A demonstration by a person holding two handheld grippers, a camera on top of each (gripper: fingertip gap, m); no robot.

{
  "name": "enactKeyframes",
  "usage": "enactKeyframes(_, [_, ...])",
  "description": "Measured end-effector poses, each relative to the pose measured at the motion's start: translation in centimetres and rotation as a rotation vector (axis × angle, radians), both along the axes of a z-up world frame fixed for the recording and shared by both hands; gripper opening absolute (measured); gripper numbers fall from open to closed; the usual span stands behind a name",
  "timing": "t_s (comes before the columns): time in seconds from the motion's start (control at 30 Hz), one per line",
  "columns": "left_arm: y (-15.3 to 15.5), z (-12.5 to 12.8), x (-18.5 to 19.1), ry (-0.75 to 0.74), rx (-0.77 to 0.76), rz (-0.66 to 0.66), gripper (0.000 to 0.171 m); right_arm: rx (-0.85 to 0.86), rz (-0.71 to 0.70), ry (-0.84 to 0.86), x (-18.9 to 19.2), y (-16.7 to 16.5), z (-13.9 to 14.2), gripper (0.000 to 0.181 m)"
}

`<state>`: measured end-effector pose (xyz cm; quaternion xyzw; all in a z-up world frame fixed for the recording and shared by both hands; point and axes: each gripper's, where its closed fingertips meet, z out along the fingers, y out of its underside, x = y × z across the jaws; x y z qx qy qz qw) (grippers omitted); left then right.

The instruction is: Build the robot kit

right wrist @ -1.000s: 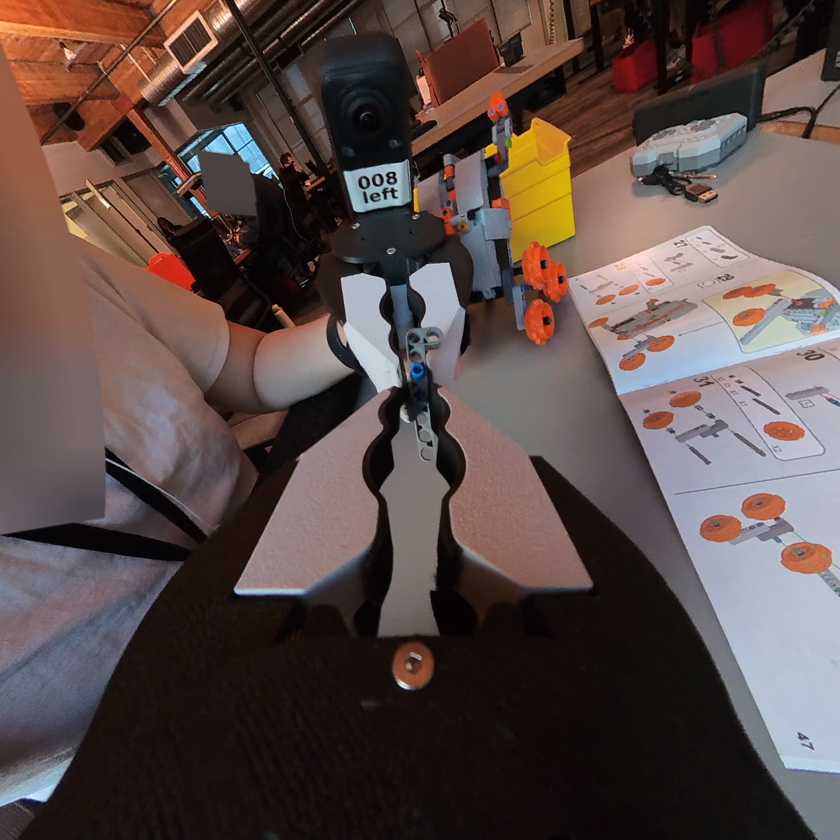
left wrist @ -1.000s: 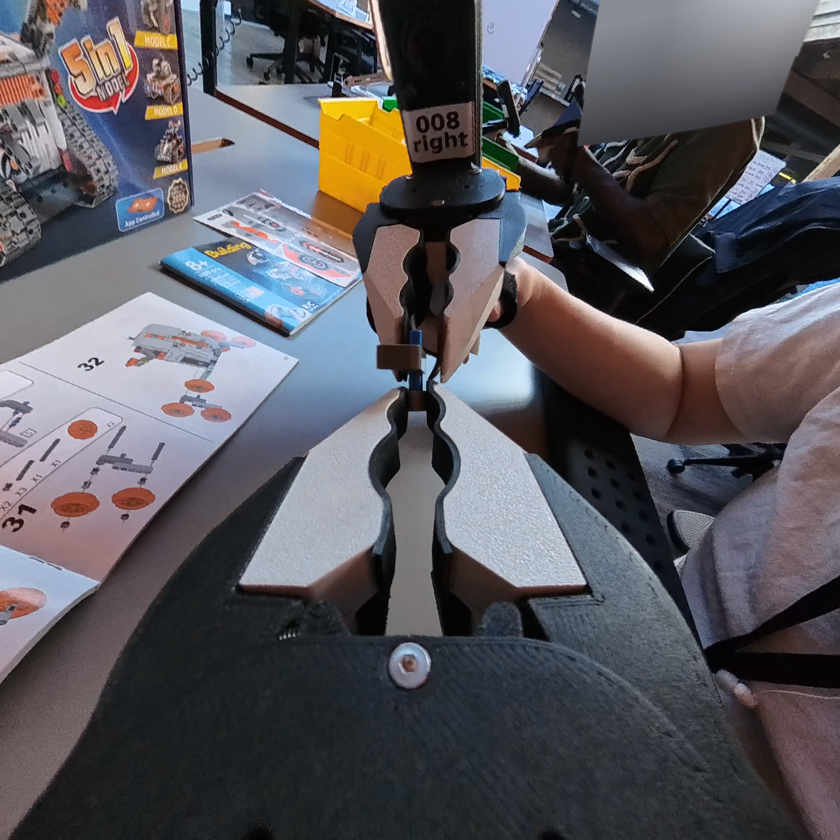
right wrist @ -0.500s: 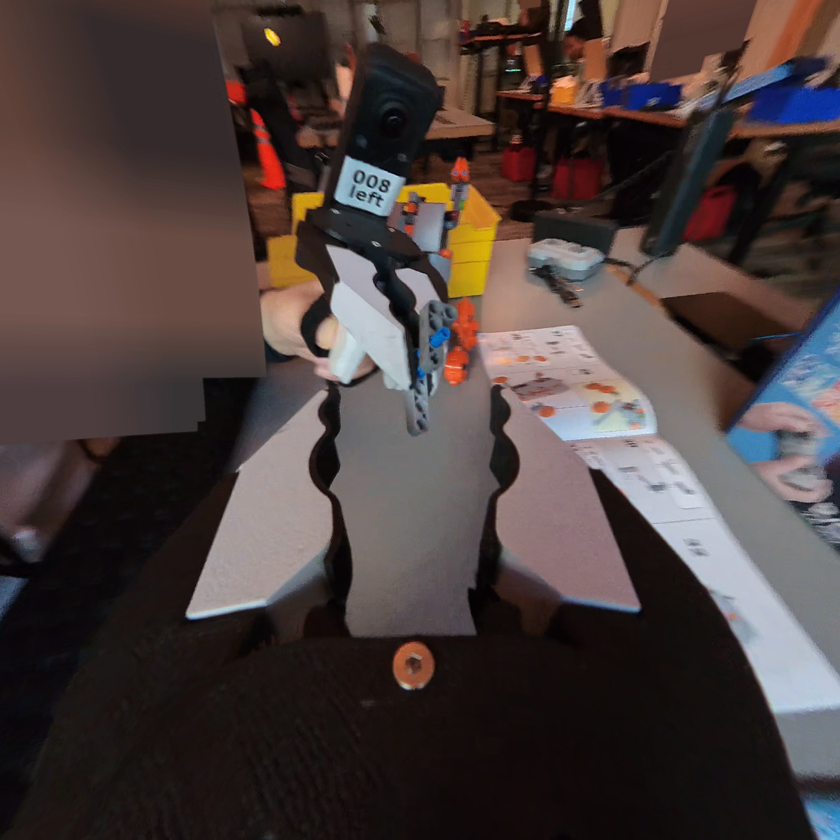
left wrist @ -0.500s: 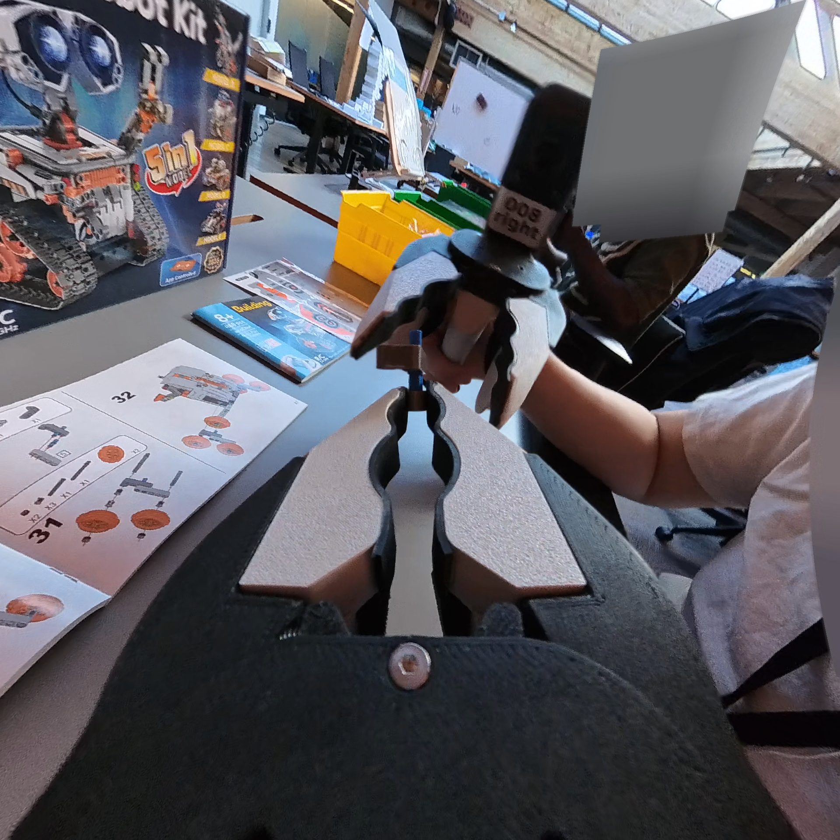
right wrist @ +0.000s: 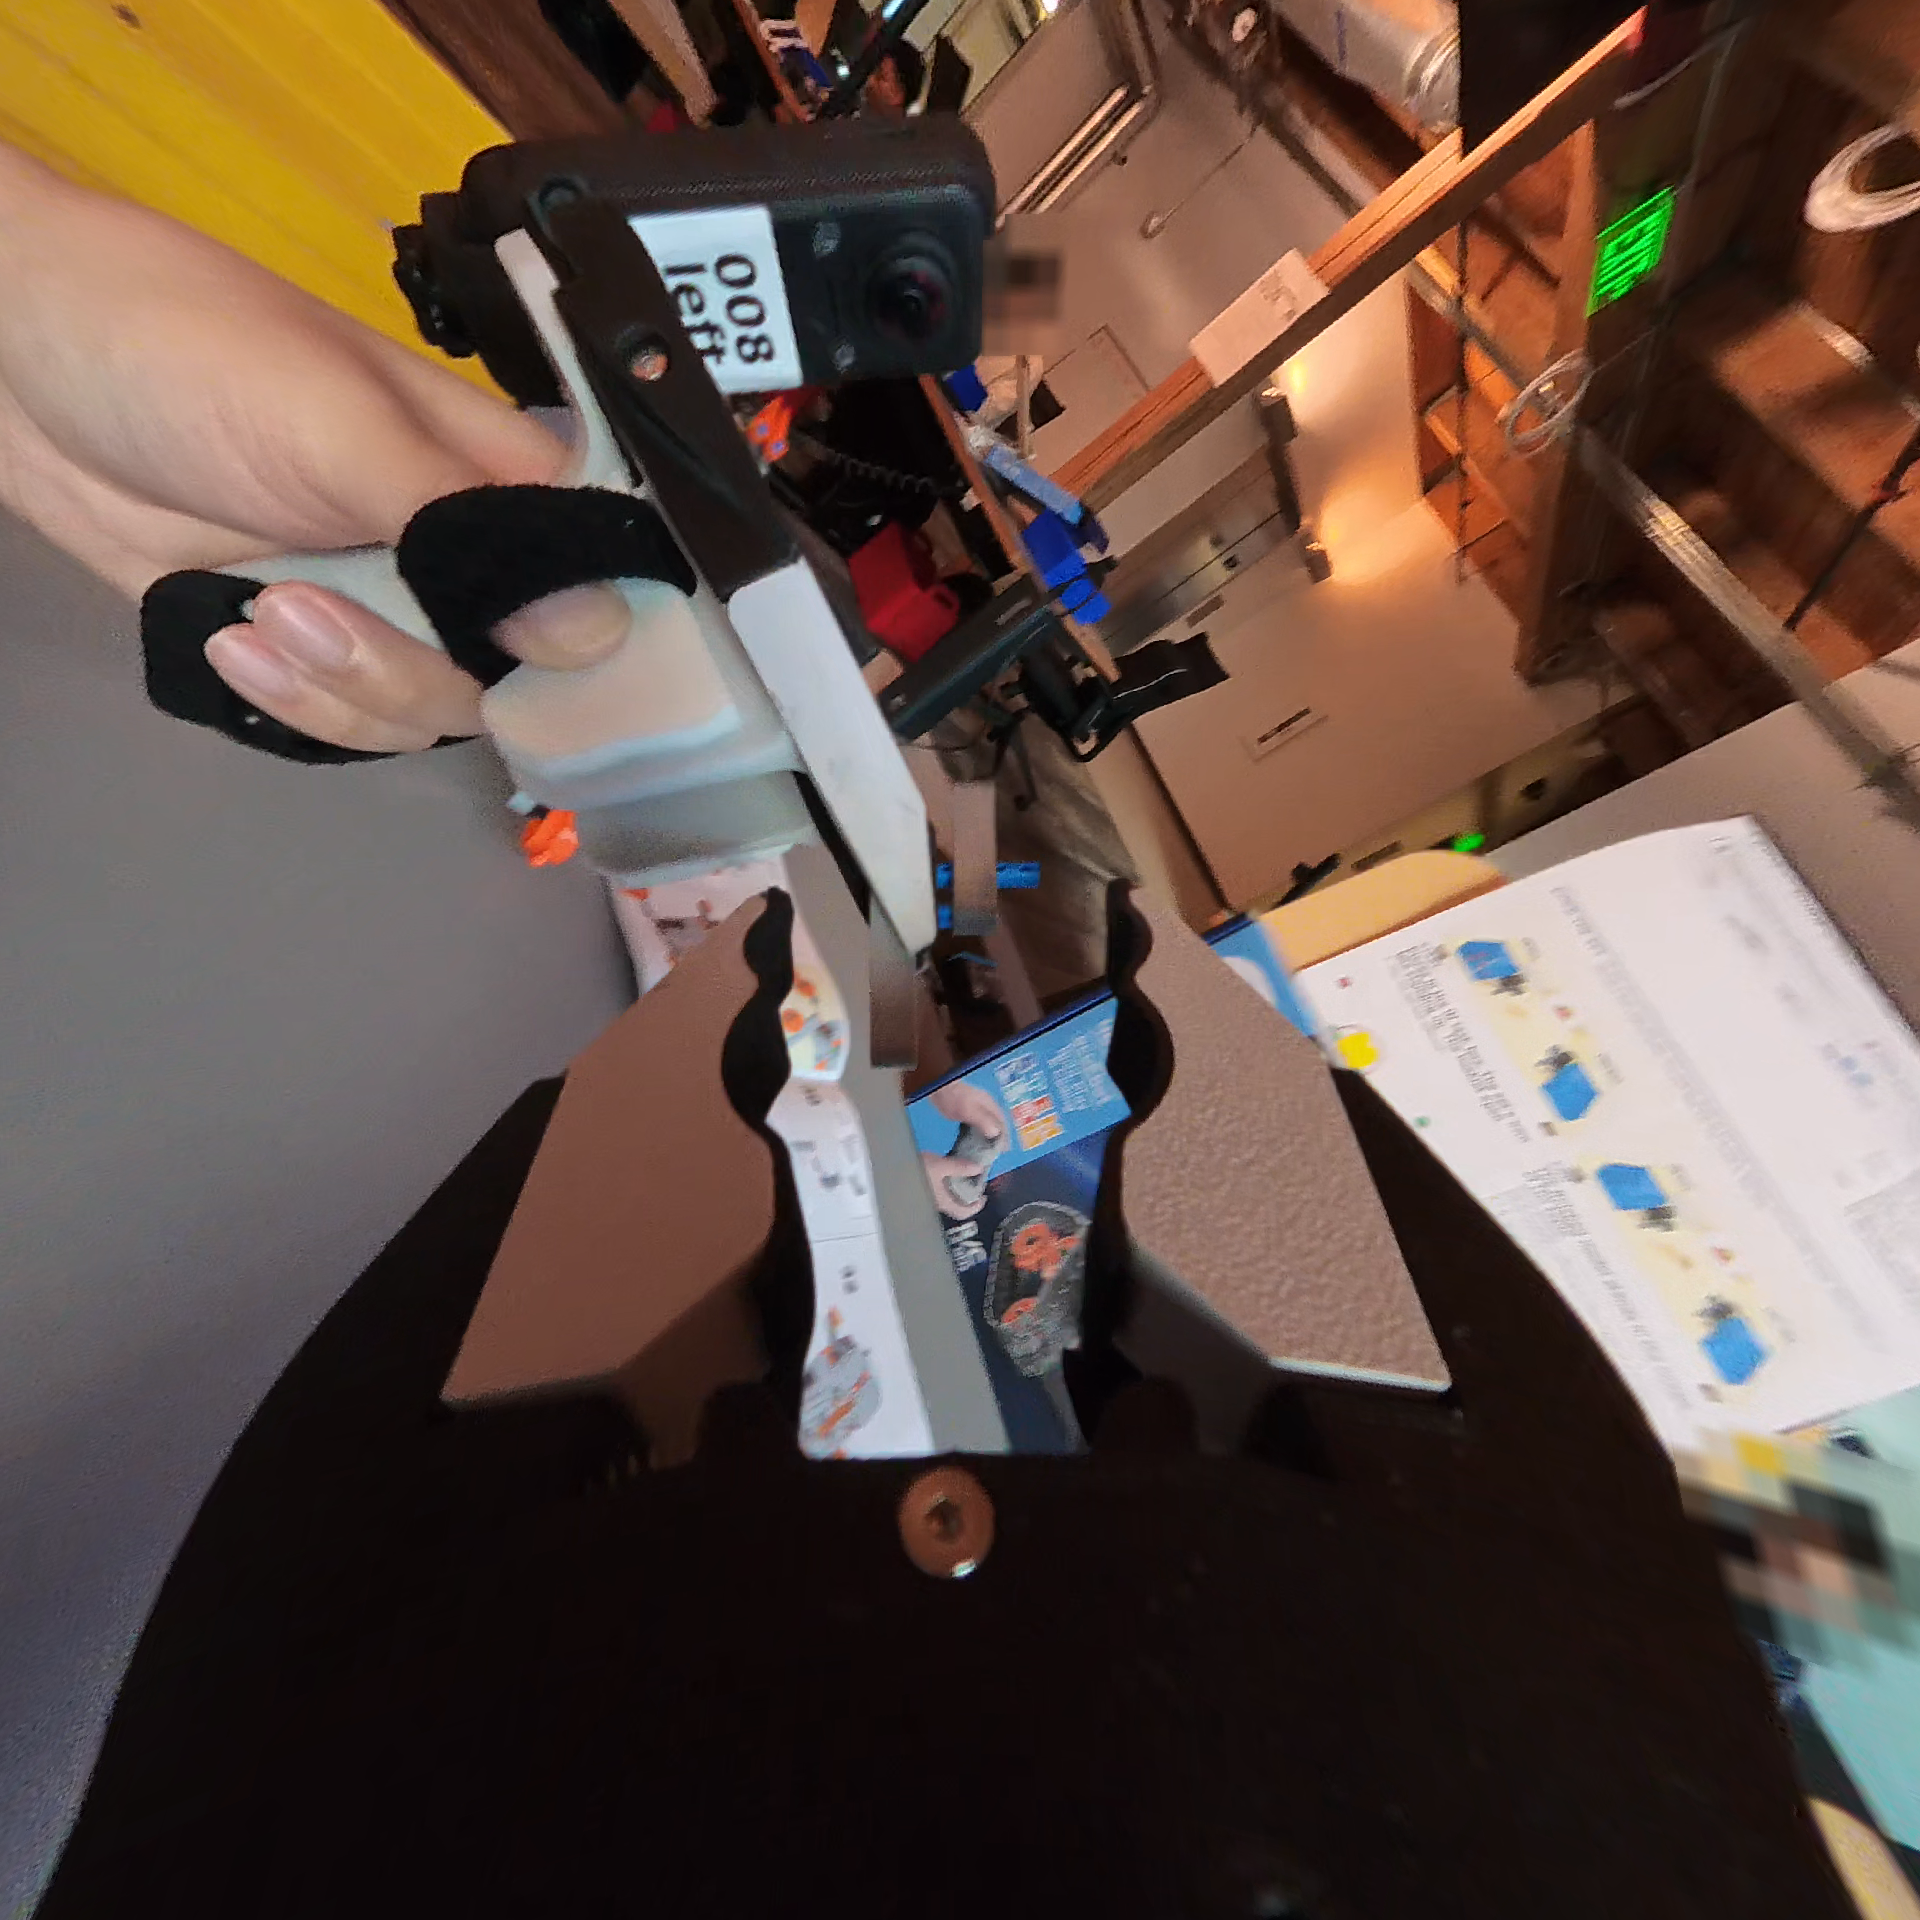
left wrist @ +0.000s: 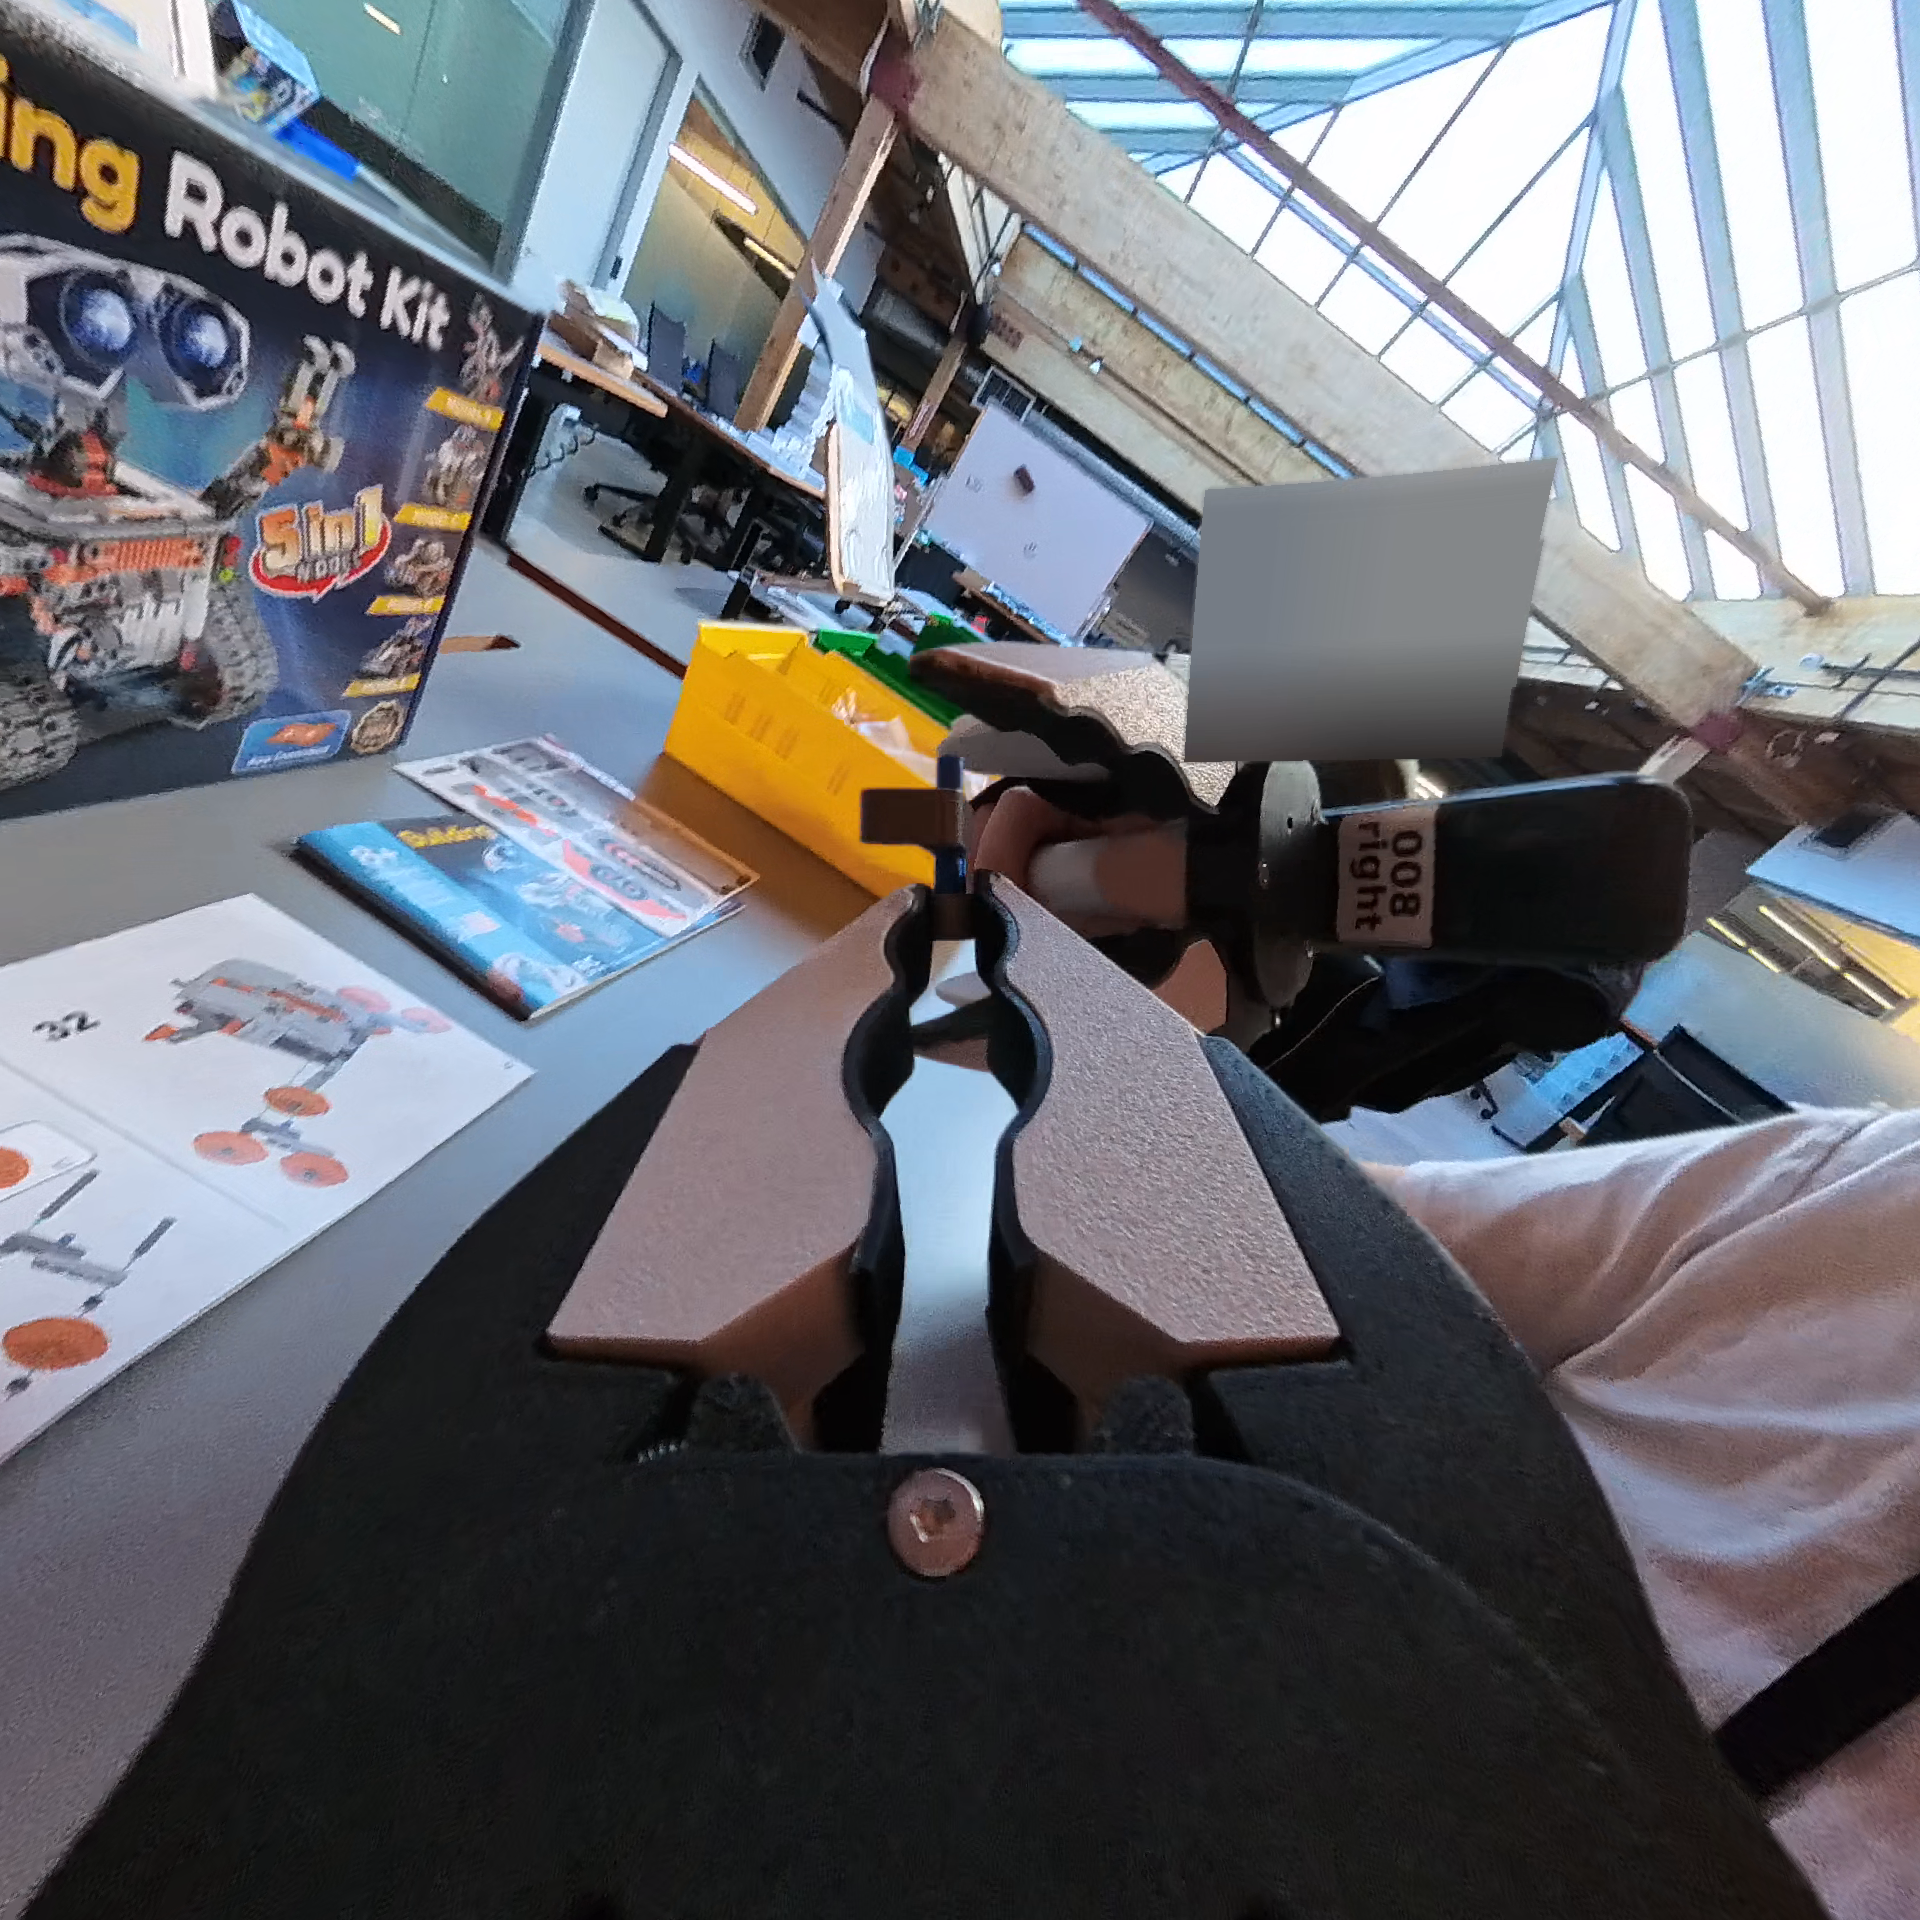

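Note:
My left gripper (left wrist: 943, 902) is shut on a small grey beam with blue pins (left wrist: 920, 819) and holds it up above the grey table (left wrist: 623, 727). The beam stands up out of its tips. My right gripper (right wrist: 945, 912) is open and empty, jaws wide apart. In the left wrist view it lies rolled on its side, and its upper finger (left wrist: 1060, 691) reaches over the beam without touching it. In the right wrist view the beam (right wrist: 977, 873) sits just beyond my open tips, held by the left gripper's pale fingers (right wrist: 831, 748). A hand (right wrist: 208, 416) grips that tool.
A robot kit box (left wrist: 208, 468) stands at the far left. An open instruction sheet (left wrist: 208, 1091) and a blue booklet (left wrist: 499, 914) lie on the table. A yellow bin (left wrist: 790, 727) sits behind the grippers. A person's pale sleeve (left wrist: 1662, 1299) is at the right. Left and right tips are no more than a few centimetres apart.
My right gripper has opened, let go of the beam and rolled onto its side. My left gripper keeps the beam and has tilted upward.

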<state>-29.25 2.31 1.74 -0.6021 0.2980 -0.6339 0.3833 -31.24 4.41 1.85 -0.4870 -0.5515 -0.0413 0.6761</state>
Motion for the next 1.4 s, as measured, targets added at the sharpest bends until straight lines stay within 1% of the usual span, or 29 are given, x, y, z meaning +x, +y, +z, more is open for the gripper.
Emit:
enactKeyframes(0.07, [-0.2,1.5,0.0,-0.025,0.011,0.002,0.005,0.042,-0.010,-0.017,-0.2,-0.1,1.4,0.054])
enactKeyframes(0.17, [-0.9,3.5,0.0,-0.047,0.043,-0.010,0.005,0.065,-0.006,-0.044,-0.2,-0.1,3.1,0.050])
enactKeyframes(0.23, [-1.3,4.6,-0.1,-0.055,0.065,-0.016,0.005,0.092,0.005,-0.032,-0.1,-0.5,4.5,0.048])
enactKeyframes(0.3, [-1.5,5.3,-0.1,-0.056,0.082,-0.022,0.005,0.121,0.044,-0.035,-0.2,-1.3,5.3,0.045])
enactKeyframes(0.47, [-1.9,6.6,0.1,-0.076,0.096,-0.038,0.005,0.171,0.053,-0.063,0.0,-1.4,6.5,0.043])
enactKeyframes(0.67, [-2.3,7.3,0.2,-0.077,0.122,-0.046,0.005,0.180,0.086,-0.081,-0.1,-1.7,6.9,0.040])
enactKeyframes(0.87, [-2.4,7.7,0.3,-0.081,0.131,-0.049,0.005,0.219,0.087,-0.103,-0.3,-1.8,7.2,0.037])
enactKeyframes(1.0, [-2.6,7.8,0.3,-0.070,0.143,-0.073,0.005,0.205,0.102,-0.113,-0.3,-2.0,7.2,0.034])
enactKeyframes(1.1, [-2.7,8.3,0.3,-0.088,0.135,-0.081,0.005,0.222,0.104,-0.114,-0.4,-2.2,7.6,0.032])
enactKeyframes(1.23, [-2.8,8.3,0.4,-0.090,0.134,-0.091,0.005,0.224,0.104,-0.119,-0.3,-2.4,7.6,0.032])
enactKeyframes(1.4, [-3.3,8.4,0.3,-0.112,0.105,-0.138,0.008,0.235,0.105,-0.129,-0.4,-2.8,7.7,0.032])
